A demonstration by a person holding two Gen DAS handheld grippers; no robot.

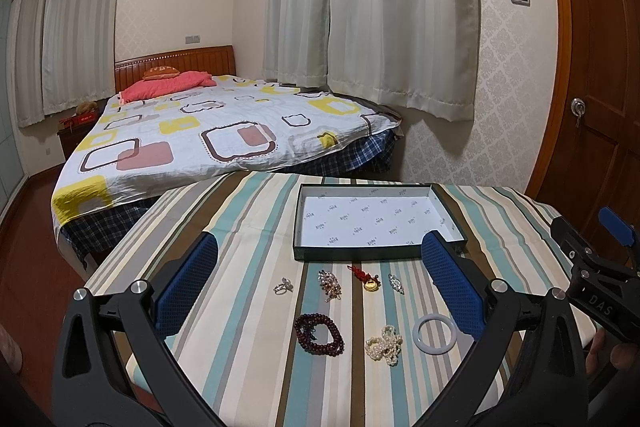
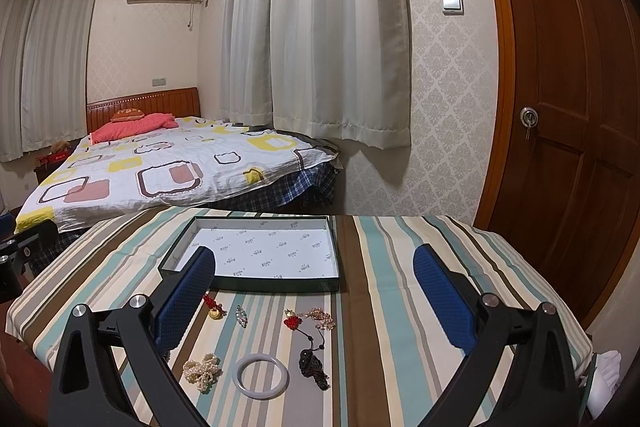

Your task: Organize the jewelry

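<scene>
Both claws stand wide open, empty, above the desk [image 1: 248,211]. Left claw [image 1: 320,279]: ring [image 1: 283,285], bead bracelet [image 1: 319,334] between its fingers. Right claw [image 2: 316,287]: bangle [image 2: 260,375] between its fingers, tray [image 2: 256,283] just ahead.

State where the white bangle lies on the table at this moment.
The white bangle lies flat on the striped tablecloth, in the near row, between the pearl strand and a dark pendant; the left wrist view shows it near the right finger.
</scene>
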